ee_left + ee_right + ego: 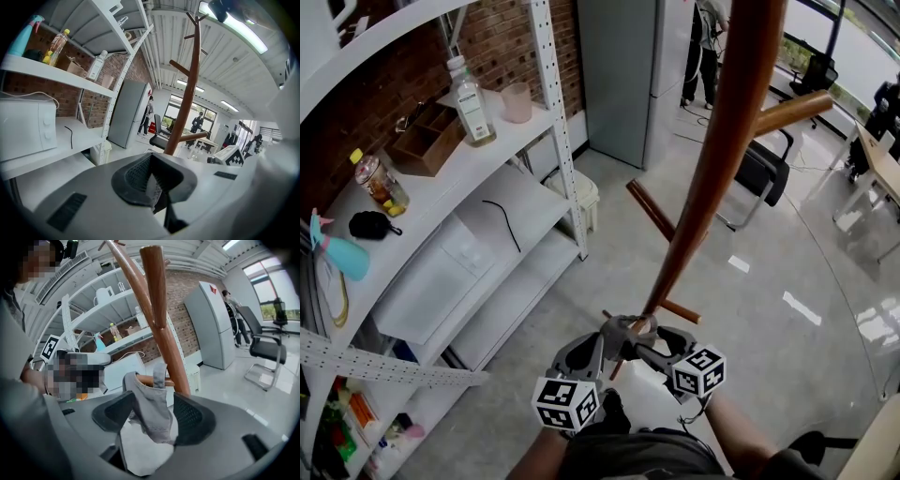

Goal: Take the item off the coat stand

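Cloth (151, 420), one, grey, between wide right hand-held gripper (157, 401) jaws; left hand-held gripper (151, 164) closed.

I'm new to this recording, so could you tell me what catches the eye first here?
A tall brown coat stand fills the head view's centre. A grey cloth hangs by its loop from a low peg, between the open jaws of the right gripper. White shelving lines the brick wall.

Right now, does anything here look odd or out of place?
Only the gray cloth, hanging crumpled from a low peg of the coat stand between the right gripper's open jaws. Nothing looks spilled or broken.
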Available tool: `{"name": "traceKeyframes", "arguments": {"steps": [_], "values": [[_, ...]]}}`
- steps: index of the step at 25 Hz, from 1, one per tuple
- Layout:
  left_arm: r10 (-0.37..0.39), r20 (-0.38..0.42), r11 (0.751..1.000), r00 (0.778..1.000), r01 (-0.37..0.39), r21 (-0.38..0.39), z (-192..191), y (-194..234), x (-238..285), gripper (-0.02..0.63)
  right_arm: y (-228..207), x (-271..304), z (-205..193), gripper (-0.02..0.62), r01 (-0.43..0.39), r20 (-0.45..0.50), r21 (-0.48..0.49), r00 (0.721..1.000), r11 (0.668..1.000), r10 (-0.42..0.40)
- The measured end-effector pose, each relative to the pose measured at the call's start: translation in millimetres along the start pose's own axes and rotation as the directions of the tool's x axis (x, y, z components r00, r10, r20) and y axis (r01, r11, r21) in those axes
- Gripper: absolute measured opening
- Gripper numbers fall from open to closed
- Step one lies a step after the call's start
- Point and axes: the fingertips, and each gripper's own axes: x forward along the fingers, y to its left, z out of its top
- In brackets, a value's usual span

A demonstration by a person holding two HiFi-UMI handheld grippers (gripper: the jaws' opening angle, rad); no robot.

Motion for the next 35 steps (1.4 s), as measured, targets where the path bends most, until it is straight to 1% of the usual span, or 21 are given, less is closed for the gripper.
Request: {"name": "traceKeyframes", "arguments": {"steps": [3,10,11,12,19,23,24,26,30,35], "values": [[0.004,-0.003,1.000,1.000,-0.004,-0.008,-0.8,4.1,1.6,0.006,2.9,5.8,-1.5,0.259,-0.027,-0.013,0.005,1.000,1.000,0.027],[0.025,-0.005,1.000,1.000,-0.025,-0.018,-3.2,14.5,-0.4,0.006,5.6,8.8,1.2,0.249,-0.060,-0.018,-0.023,0.998,0.998,0.060],[0.030,-0.003,0.999,1.000,-0.030,-0.019,-3.0,16.5,-0.9,0.006,5.4,8.4,1.5,0.204,-0.061,-0.015,-0.024,0.998,0.998,0.061],[0.035,-0.002,0.999,0.999,-0.035,-0.022,-2.7,18.0,-1.1,0.006,5.3,7.7,1.7,0.176,-0.063,-0.013,-0.025,0.998,0.998,0.063],[0.038,0.008,0.999,0.999,-0.038,-0.023,2.0,14.4,1.2,0.006,7.6,3.5,0.7,0.152,-0.092,-0.026,-0.028,0.995,0.995,0.091],[0.038,0.013,0.999,0.999,-0.037,-0.018,4.1,10.2,-0.3,0.006,7.9,-1.5,5.6,0.124,-0.086,-0.012,-0.052,0.996,0.995,0.086],[0.039,0.013,0.999,0.999,-0.038,-0.018,3.7,9.6,-0.9,0.006,8.2,-3.4,7.8,0.113,-0.080,-0.002,-0.066,0.997,0.995,0.080],[0.042,0.015,0.999,0.999,-0.042,-0.018,3.2,8.9,-2.4,0.006,9.4,-7.0,12.0,0.046,-0.070,0.019,-0.087,0.997,0.994,0.072],[0.048,0.029,0.999,0.998,-0.047,-0.022,6.3,6.2,-4.7,0.006,11.5,-12.8,15.9,0.046,-0.069,0.023,-0.104,0.997,0.992,0.072],[0.046,0.047,0.999,0.998,-0.046,-0.007,13.6,0.9,-7.2,0.006,17.9,-19.0,29.1,0.046,-0.071,0.032,-0.138,0.997,0.988,0.076]]}}
